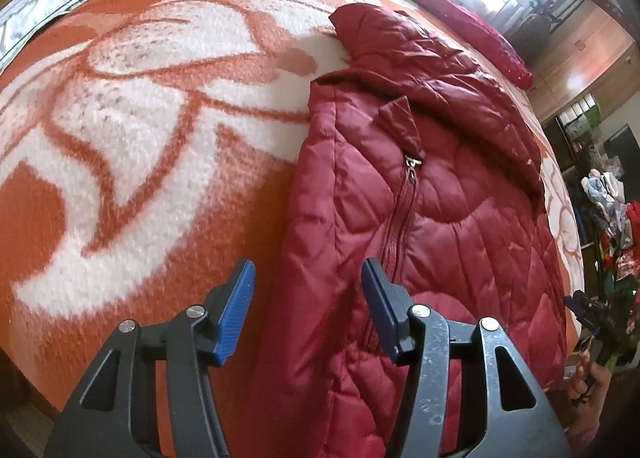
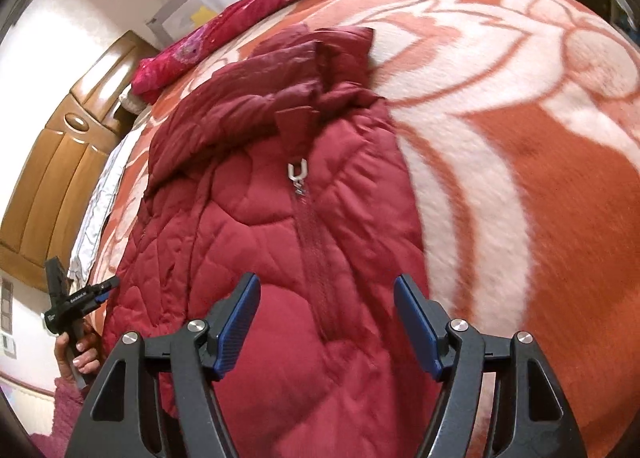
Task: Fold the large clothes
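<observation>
- A puffy dark red quilted jacket (image 1: 432,194) lies flat on a fuzzy orange and white blanket (image 1: 120,138) that covers the bed.
- The jacket is zipped up. Its small silver zipper pull (image 2: 297,174) sits near the top, just under the collar.
- The hood (image 2: 320,54) lies at the far end of the jacket, bunched up and folded a little.
- The sides of the jacket look folded in, so it makes a long, narrow shape running from near to far.
- The left gripper (image 1: 308,290), with its black arms and blue pads, hangs over the near left edge of the jacket. Its fingers are apart and nothing is between them. The left pad is over the blanket and the right pad is over the red cloth.
- The right gripper (image 2: 326,310) hangs over the near part of the jacket, close to the zipper line. Its fingers are wide apart too, and they pinch nothing.
- In the right wrist view, a hand (image 2: 78,354) holds the other gripper at the far left side, beside the jacket's edge.
- A bright pink patterned cloth (image 2: 256,18) lies along the far end of the bed, past the hood.
- A brown wooden door (image 2: 52,162) stands at the left of the room.
- A pile of mixed coloured clothes (image 1: 612,218) sits at the far right in the left wrist view.
</observation>
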### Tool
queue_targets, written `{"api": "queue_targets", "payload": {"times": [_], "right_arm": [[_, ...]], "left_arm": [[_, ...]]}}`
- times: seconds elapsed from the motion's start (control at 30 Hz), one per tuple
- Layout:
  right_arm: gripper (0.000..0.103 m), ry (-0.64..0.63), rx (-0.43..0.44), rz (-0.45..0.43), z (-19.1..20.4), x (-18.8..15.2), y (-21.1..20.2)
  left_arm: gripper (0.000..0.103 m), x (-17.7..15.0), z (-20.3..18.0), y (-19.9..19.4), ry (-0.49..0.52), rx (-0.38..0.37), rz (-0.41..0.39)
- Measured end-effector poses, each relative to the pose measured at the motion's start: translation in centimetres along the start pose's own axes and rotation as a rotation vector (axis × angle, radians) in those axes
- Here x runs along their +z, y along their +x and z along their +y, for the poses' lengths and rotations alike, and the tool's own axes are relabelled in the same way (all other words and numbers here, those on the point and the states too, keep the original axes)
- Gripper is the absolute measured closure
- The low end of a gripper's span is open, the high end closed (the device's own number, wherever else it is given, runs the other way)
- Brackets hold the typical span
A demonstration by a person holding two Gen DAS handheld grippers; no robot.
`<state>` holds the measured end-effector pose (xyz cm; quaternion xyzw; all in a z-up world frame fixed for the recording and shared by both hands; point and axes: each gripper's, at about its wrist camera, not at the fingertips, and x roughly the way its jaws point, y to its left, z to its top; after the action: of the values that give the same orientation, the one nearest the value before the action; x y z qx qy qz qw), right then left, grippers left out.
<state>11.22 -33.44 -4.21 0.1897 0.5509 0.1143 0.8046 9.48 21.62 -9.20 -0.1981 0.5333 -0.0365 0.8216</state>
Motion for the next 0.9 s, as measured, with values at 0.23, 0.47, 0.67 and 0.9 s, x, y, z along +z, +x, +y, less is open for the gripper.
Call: {"api": "queue_targets", "payload": {"times": [0.23,0.47,0.67,0.9], "right_arm": [[0.025,0.056,-0.053,-0.005,-3.1,-1.7,-1.9],[0.025,0.06,0.032,0.086,-3.7,-3.6,-0.7],[0.026,0.064,0.055,0.131,-4.2,-4.7,0.2],[0.024,0.062,0.185,0.179,-4.5,-6.0,0.5]], "left_arm": [[0.043,-1.1,-0.1,-0.9,0.033,-0.012,0.005],[0.038,-2.4,0.2,-1.4,0.044,-0.018,0.024],[0.038,-3.7,0.8,-1.2,0.044,-0.04,0.064],[0.038,-5.3,1.0,-1.2,0.054,-0.14,0.096]]}}
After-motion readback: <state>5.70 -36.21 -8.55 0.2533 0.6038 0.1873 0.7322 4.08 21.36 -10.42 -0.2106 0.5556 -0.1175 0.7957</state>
